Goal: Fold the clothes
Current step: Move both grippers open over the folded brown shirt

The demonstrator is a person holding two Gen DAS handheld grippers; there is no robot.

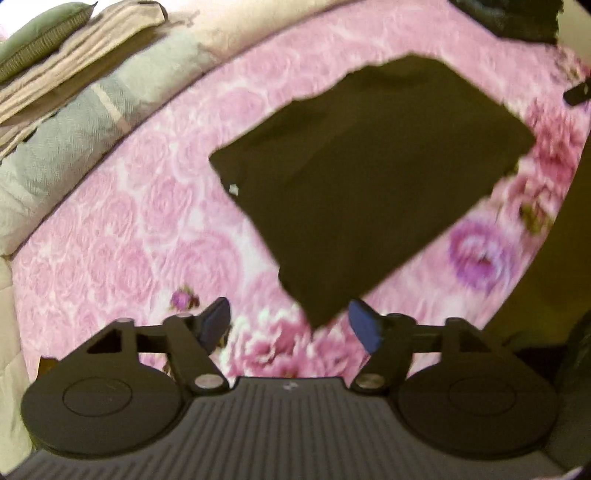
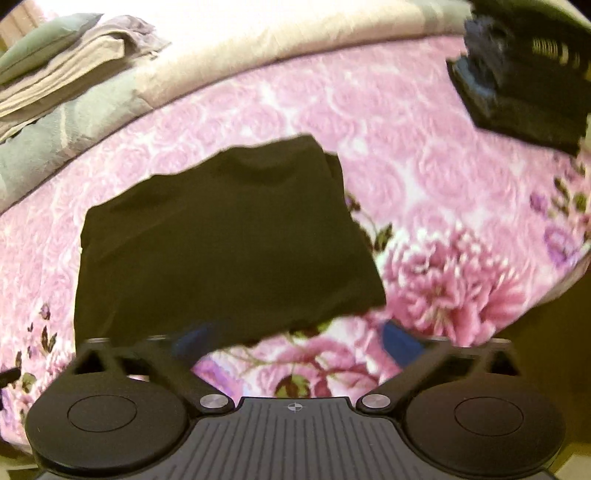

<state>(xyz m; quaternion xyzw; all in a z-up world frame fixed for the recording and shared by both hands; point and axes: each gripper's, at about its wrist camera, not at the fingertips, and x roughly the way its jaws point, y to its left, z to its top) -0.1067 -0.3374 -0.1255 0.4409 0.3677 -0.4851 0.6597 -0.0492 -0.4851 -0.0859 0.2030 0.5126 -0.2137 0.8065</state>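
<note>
Left hand-held gripper (image 1: pixel 289 325): jaws spread wide, nothing between them; hovers just short of the garment's nearest corner.
Right hand-held gripper (image 2: pixel 295 341): jaws wide apart, empty; its left pad sits at the garment's near edge, contact unclear through blur.
Black garment (image 1: pixel 369 177): lies flat as a compact, layered rectangle mid-bed on the pink floral bedspread (image 1: pixel 129 229), already looking folded.
Handling: soft, light, limp cloth, likely to sag and slip apart; pinch all layers together at a corner or folded edge.
Far right corner of bed: dark pile (image 2: pixel 524 81).
Far left edge: folded bedding (image 1: pixel 74 107), green cushion (image 1: pixel 40 33).
</note>
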